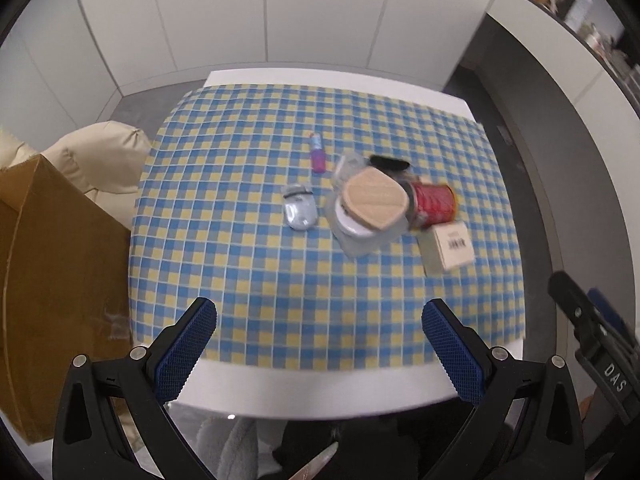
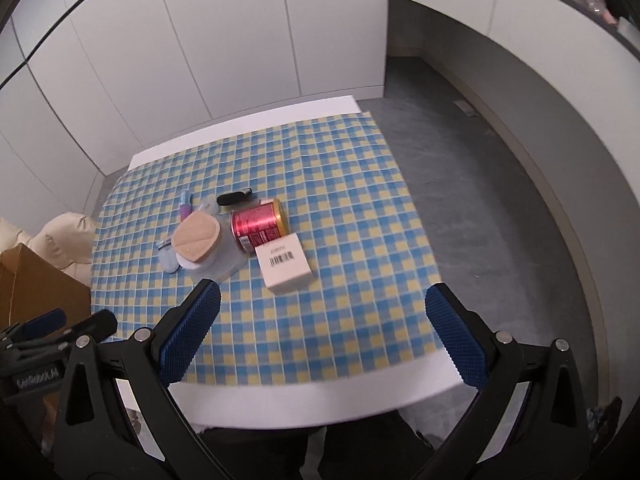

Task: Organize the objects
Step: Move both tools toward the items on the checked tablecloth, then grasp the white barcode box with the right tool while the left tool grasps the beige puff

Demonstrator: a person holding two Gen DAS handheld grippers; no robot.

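The tabletop (image 2: 304,384) with its checked cloth (image 1: 248,208) was seen from the near edge. A cardboard box (image 1: 48,280) stood at its left. Clustered mid-cloth: wood-lidded container (image 1: 376,200), red can (image 2: 258,224), white barcode box (image 2: 285,266), silver pouch (image 1: 300,210), black item (image 1: 388,163), purple tube (image 1: 317,154). Left gripper (image 1: 320,354) and right gripper (image 2: 322,334) were held spread, nothing grasped. The step was judged pre-reach; a forward approach to one item was called for.
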